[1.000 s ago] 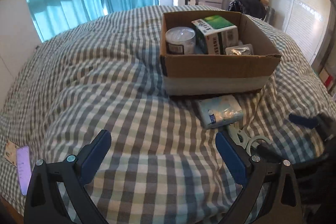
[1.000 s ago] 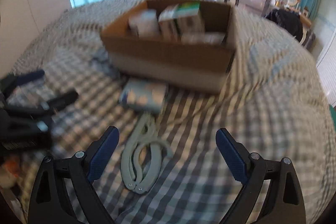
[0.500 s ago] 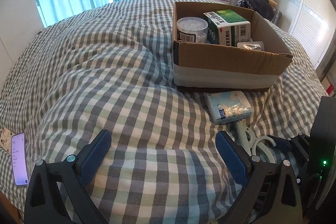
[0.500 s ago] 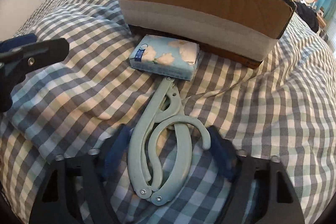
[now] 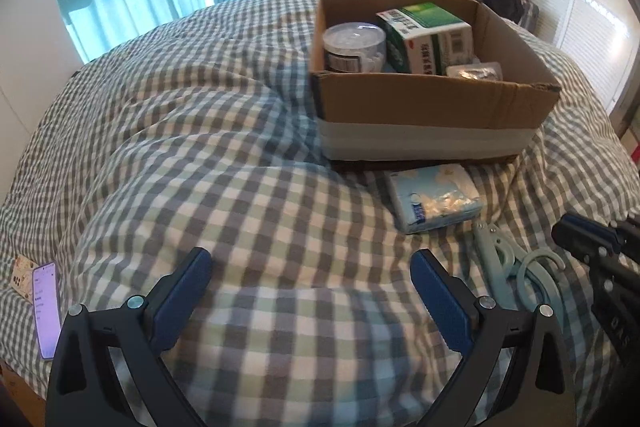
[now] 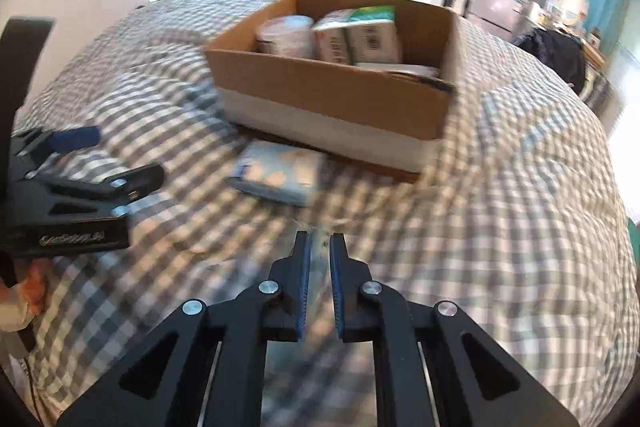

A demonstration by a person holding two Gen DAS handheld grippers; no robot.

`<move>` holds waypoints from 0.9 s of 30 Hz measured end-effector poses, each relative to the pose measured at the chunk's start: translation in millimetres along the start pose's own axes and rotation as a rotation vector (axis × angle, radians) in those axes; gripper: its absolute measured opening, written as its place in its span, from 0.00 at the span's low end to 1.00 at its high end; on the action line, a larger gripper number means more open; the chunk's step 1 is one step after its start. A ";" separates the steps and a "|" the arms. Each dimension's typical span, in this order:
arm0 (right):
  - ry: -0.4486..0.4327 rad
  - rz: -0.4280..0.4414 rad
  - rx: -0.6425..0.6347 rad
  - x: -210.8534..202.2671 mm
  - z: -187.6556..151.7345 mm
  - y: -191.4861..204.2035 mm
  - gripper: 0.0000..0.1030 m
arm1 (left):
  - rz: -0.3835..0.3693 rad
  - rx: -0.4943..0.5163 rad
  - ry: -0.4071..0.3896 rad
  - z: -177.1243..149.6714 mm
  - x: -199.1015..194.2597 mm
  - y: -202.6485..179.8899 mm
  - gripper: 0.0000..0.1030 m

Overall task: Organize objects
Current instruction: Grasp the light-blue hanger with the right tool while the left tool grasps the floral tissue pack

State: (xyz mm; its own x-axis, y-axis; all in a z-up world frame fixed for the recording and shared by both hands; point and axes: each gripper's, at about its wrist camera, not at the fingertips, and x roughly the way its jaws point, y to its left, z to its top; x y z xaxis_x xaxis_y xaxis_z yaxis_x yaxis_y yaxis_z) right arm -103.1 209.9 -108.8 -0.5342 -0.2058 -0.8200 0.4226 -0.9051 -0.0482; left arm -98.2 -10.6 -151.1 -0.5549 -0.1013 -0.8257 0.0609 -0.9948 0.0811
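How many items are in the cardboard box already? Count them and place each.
3 visible in the cardboard box: a round clear tub at the left, a green and white carton in the middle, a small clear packet at the front right. The front wall may hide more.

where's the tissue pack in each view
Left wrist: tissue pack right of centre, just in front of the box's near wall.
Right wrist: tissue pack centre-left, blurred, by the box's near wall.
Shared landmark: the cardboard box.
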 end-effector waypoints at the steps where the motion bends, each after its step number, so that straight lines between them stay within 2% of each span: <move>1: 0.008 -0.003 0.003 2.7 0.9 -4.1 0.09 | -0.001 0.010 0.005 0.7 1.7 -4.1 0.99; 4: 0.028 0.041 0.037 6.3 -7.1 -14.9 0.07 | -0.002 0.026 0.014 1.9 5.7 -10.7 0.99; 10: 0.057 0.073 0.043 16.2 0.1 -6.4 0.07 | 0.002 0.024 0.024 1.7 9.4 -12.8 0.99; 12: 0.093 0.066 0.026 21.3 -0.8 0.2 0.24 | 0.001 0.017 0.020 2.0 7.8 -11.3 0.99; 13: 0.099 0.063 0.018 22.6 -1.4 3.4 0.47 | 0.002 0.012 0.017 2.0 6.1 -9.9 0.99; 14: 0.103 0.064 0.009 23.8 -2.5 8.8 0.59 | 0.000 0.005 0.013 2.0 3.6 -7.7 0.99; 17: 0.120 0.083 0.002 27.2 -4.9 20.1 0.60 | 0.003 -0.010 0.000 0.8 -3.2 -0.5 0.99; 20: 0.163 0.031 -0.030 41.0 -8.3 31.2 0.60 | 0.014 -0.013 -0.002 -1.9 -5.8 5.6 0.99; 24: 0.196 0.037 -0.020 58.0 -11.1 35.4 0.60 | -0.019 -0.045 0.006 -4.8 -2.9 13.5 0.99; 25: 0.195 0.034 -0.021 58.9 -10.9 36.3 0.55 | -0.020 -0.044 0.006 -5.0 -2.6 13.4 0.99; 27: 0.189 0.039 -0.033 58.0 -10.8 39.4 0.29 | -0.019 -0.039 0.007 -4.9 -1.6 11.8 0.99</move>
State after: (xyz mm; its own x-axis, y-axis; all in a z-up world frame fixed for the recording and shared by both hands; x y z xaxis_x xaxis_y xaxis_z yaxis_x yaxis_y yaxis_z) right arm -109.5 166.3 -164.4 -0.3713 -0.1643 -0.9139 0.4658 -0.8844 -0.0302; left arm -92.5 -22.1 -151.5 -0.5508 -0.0822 -0.8305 0.0830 -0.9956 0.0435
